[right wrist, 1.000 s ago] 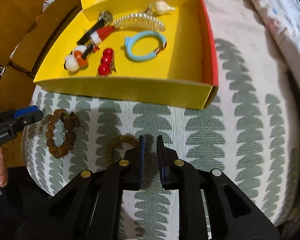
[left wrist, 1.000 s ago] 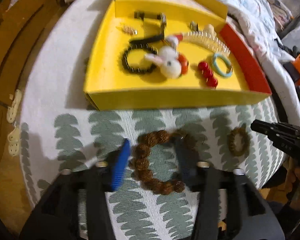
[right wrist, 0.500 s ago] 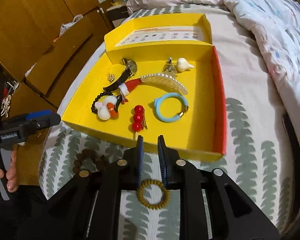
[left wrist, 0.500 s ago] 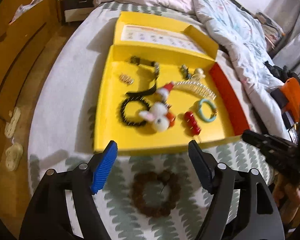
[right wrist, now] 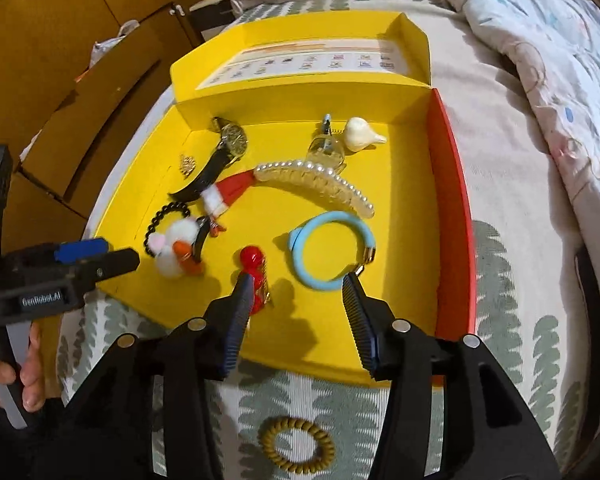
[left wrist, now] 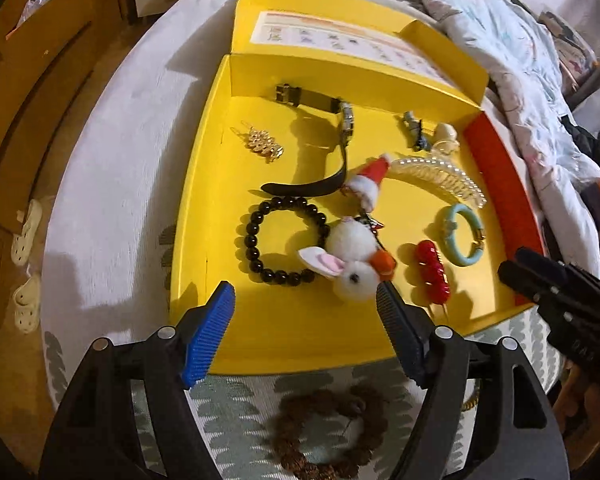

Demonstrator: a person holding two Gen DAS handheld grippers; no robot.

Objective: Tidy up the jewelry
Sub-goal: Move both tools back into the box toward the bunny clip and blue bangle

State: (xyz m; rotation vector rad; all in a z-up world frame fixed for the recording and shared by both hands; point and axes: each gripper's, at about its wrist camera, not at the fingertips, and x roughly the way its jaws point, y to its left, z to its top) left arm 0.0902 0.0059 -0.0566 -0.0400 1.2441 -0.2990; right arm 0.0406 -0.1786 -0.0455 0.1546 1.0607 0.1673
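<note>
My left gripper (left wrist: 304, 332) is spread and empty, my right gripper (right wrist: 296, 312) opening on nothing; yellow box (right wrist: 380, 248) holds watch (right wrist: 226, 152) at its far-left corner, blue bangle (right wrist: 328, 254) near its red edge.

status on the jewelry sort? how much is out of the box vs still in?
Done: brown bead bracelet and tan coil hair tie lie on the leaf-print cloth, outside the yellow box. In hand: nothing; left gripper open, right gripper opening, both empty over the box. Left: watch, black bead bracelet, blue bangle and the rest.
</note>
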